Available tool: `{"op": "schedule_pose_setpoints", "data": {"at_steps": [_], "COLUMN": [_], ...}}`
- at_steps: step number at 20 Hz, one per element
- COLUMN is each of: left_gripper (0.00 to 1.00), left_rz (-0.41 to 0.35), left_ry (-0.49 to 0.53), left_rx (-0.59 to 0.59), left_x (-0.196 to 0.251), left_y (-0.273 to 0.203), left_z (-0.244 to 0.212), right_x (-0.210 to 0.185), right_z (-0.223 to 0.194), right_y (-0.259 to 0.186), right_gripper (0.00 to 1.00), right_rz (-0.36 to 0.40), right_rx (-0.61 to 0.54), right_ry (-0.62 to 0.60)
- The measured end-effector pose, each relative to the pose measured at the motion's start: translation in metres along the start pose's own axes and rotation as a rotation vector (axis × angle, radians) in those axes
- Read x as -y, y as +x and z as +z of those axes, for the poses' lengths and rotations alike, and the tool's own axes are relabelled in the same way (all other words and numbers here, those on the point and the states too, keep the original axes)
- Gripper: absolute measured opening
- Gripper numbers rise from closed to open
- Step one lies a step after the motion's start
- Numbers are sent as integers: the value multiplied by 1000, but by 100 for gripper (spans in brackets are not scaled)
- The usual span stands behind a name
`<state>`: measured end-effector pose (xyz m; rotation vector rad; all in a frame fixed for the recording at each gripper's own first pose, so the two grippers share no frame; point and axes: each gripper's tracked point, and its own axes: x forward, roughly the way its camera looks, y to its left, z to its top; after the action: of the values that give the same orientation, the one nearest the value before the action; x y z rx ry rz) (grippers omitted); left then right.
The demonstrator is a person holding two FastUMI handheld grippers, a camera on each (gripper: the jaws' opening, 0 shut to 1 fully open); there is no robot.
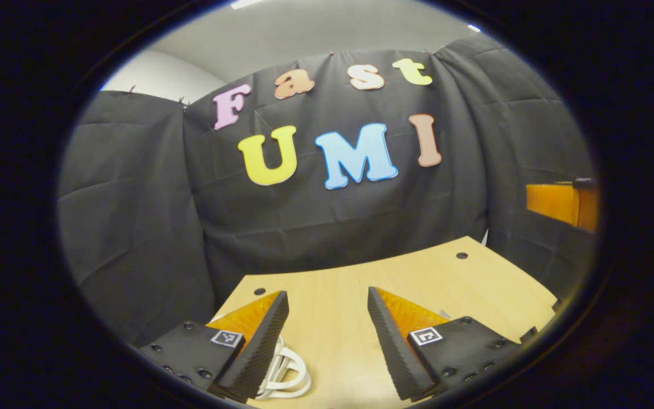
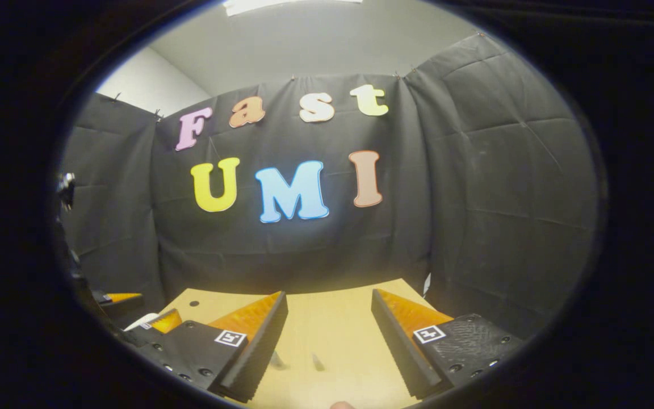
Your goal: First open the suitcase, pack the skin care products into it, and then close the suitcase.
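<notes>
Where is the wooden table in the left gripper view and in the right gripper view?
Left gripper view: wooden table spans the lower middle, reaching right.
Right gripper view: wooden table, a narrower strip at bottom centre.
Shared landmark: black cloth wall behind its far edge.

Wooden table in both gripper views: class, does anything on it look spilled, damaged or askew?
Nothing stands out. The wooden table looks clean and intact; a white cord lies coiled beside the open left hand-held gripper.

Left gripper (image 1: 327,335) spread wide above the pale wooden table (image 1: 361,284).
Coiled white cable (image 1: 287,372) lies on that table under its left finger.
</notes>
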<state>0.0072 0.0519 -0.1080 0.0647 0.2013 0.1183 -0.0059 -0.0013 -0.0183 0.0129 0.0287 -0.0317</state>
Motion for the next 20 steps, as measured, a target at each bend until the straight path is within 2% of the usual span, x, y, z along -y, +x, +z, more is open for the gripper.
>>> {"op": "schedule_pose_setpoints", "data": {"at_steps": [3,8,10,12,17,19,20], "left_gripper": [91,92,92,93,93,87,64], "left_rz": [48,136,158,164,137,102,119], "left_ry": [1,-22,22,80,134,110,101], "left_rx": [-121,-387,-476,-533,-628,-665,-710], "left_x": [-21,-61,-71,-75,-73,-63,-66], "left_y": [13,45,60,75,90,93,92], "left_z": [-61,-182,-213,-243,-290,-306,-316], "right_x": [8,28,37,46,67,71,73], "right_z": [-3,-7,-12,-16,-27,-31,-32], "right_y": [-2,-8,-10,-11,-16,-17,-17], "right_gripper": [90,90,90,90,90,90,90], "right_rz": [-24,-87,-112,-139,-204,-218,-222], "right_rx": [-7,-15,-28,-39,-64,-78,-83], "right_ry": [2,15,23,33,62,86,99]}}
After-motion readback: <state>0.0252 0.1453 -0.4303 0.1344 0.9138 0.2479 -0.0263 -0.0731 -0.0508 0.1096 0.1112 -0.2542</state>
